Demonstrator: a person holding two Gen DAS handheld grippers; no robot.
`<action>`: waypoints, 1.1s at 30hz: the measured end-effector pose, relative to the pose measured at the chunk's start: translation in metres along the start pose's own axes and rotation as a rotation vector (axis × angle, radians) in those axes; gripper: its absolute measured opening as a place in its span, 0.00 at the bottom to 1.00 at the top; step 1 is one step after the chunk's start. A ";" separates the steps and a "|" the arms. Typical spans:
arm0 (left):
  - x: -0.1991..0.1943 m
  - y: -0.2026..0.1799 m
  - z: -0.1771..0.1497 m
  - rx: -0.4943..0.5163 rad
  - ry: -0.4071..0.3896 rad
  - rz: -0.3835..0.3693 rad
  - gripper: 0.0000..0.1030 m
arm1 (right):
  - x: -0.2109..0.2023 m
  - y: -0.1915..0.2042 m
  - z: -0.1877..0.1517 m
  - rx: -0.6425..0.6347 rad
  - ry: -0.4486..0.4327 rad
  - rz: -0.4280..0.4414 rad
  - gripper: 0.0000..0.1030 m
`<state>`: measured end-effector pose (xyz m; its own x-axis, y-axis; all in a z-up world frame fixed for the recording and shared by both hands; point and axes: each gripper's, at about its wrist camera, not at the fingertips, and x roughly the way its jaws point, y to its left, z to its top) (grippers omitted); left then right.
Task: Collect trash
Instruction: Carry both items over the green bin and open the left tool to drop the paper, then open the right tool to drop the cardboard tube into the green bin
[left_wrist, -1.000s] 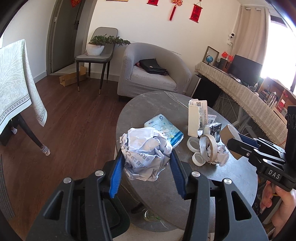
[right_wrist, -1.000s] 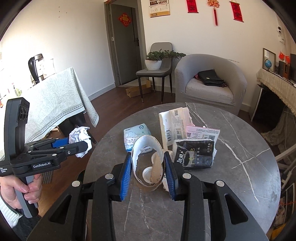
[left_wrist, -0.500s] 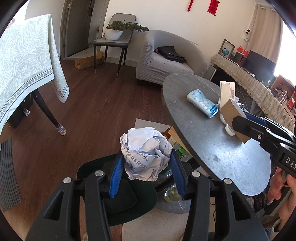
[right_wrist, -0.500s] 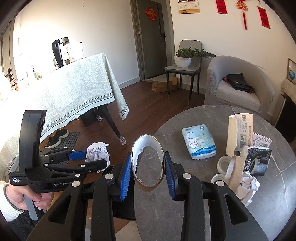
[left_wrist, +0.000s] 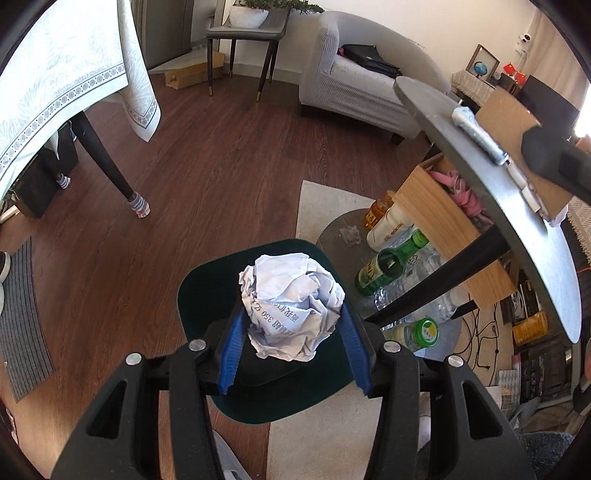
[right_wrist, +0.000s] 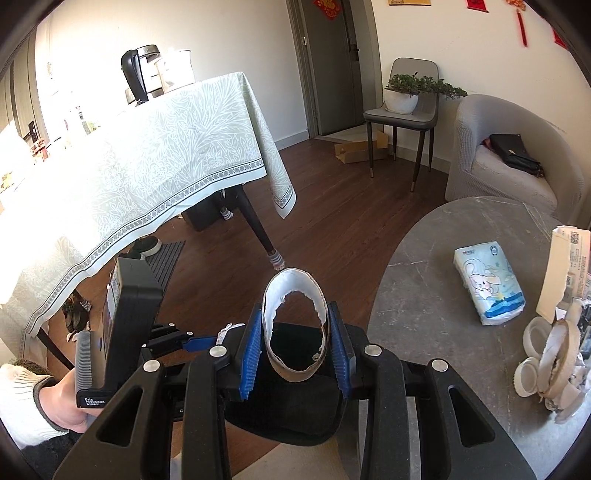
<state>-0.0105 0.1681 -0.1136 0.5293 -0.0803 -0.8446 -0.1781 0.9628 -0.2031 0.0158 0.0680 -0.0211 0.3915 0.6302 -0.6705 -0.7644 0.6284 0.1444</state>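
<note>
A crumpled paper ball (left_wrist: 291, 306) is clamped in the left gripper (left_wrist: 292, 352), right over a dark green bin (left_wrist: 207, 291) that's mostly hidden beneath it. The right gripper (right_wrist: 294, 350) is squeezed on a torn cardboard ring (right_wrist: 293, 291); what's under it can't be made out.

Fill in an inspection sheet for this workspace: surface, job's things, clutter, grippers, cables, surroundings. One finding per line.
Surface: grey round table, partly bare.
Job's things: crumpled paper ball and torn tape ring, both above a dark bin.
Clutter: tissue pack, tape rolls on the table; bottles under it.
Grippers: left gripper shut on the ball; right gripper shut on the ring.
Cables: wires on the floor under the table.
Surroundings: armchair, clothed table.
</note>
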 end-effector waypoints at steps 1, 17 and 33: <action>0.003 0.003 -0.002 0.000 0.011 0.004 0.51 | 0.003 0.002 0.000 -0.002 0.008 0.001 0.33; -0.010 0.044 -0.009 -0.028 0.004 0.017 0.57 | 0.071 0.030 -0.006 -0.034 0.149 -0.019 0.33; -0.086 0.062 0.018 -0.088 -0.211 -0.039 0.34 | 0.134 0.044 -0.028 -0.048 0.293 -0.019 0.33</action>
<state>-0.0517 0.2395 -0.0447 0.6972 -0.0519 -0.7150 -0.2214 0.9330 -0.2837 0.0208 0.1672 -0.1247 0.2469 0.4552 -0.8555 -0.7842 0.6125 0.0996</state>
